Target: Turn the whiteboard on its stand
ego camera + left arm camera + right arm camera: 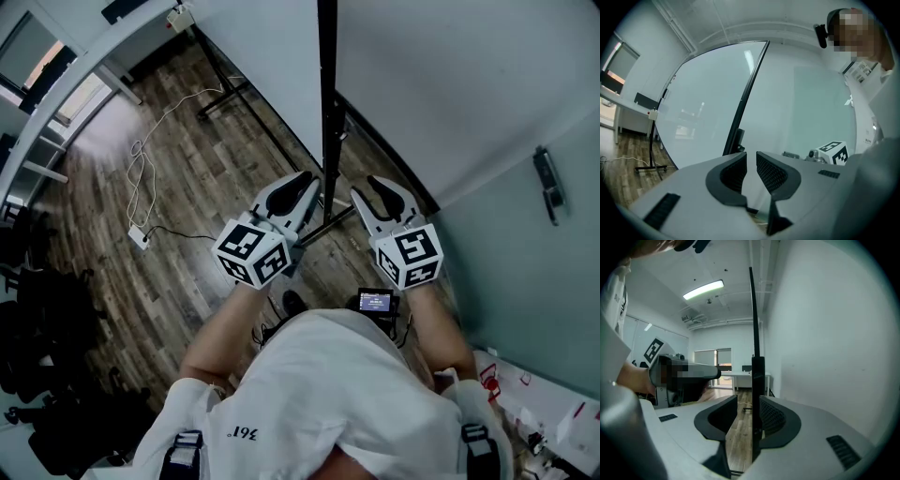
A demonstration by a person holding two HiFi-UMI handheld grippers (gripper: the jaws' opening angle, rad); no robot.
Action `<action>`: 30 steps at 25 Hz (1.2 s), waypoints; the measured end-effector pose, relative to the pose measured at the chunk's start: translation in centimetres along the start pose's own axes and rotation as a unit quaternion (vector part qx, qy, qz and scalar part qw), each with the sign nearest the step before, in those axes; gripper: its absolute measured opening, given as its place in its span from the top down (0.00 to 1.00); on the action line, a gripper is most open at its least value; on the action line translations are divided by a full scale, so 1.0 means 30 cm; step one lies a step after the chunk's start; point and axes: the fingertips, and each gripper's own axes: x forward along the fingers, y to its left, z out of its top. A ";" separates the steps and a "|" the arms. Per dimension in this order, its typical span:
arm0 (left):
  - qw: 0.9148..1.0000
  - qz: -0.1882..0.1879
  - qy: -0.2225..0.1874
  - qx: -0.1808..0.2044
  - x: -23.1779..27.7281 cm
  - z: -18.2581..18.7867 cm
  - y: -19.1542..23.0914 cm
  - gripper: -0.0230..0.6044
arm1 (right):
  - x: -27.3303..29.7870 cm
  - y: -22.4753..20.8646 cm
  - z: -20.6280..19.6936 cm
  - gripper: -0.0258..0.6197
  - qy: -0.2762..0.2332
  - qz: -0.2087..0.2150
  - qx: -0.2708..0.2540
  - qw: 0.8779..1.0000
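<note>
The whiteboard (326, 112) stands edge-on before the person, between the two grippers. The right gripper (747, 408) has its jaws apart around the black edge, not clamped. The left gripper (751, 161) is slightly apart and empty, with the edge just ahead

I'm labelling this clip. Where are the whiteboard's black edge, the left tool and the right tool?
whiteboard's black edge (753, 324): right gripper view, on the upright strip above the tool.
left tool (751, 158): left gripper view, midway between its fingertips.
right tool (749, 401): right gripper view, midway between its fingertips.
</note>
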 end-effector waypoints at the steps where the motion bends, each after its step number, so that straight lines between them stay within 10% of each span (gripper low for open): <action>1: 1.000 0.003 -0.001 0.003 0.013 0.012 0.011 0.88 | 0.015 -0.004 0.001 0.72 0.001 0.002 -0.003 1.000; 17: 0.996 0.069 -0.003 0.060 0.282 0.158 0.124 0.57 | 0.312 -0.079 0.019 0.56 0.025 0.011 -0.042 0.999; 30: 0.993 0.088 -0.012 0.072 0.377 0.221 0.134 0.56 | 0.442 -0.089 0.037 0.56 0.033 0.017 -0.044 0.998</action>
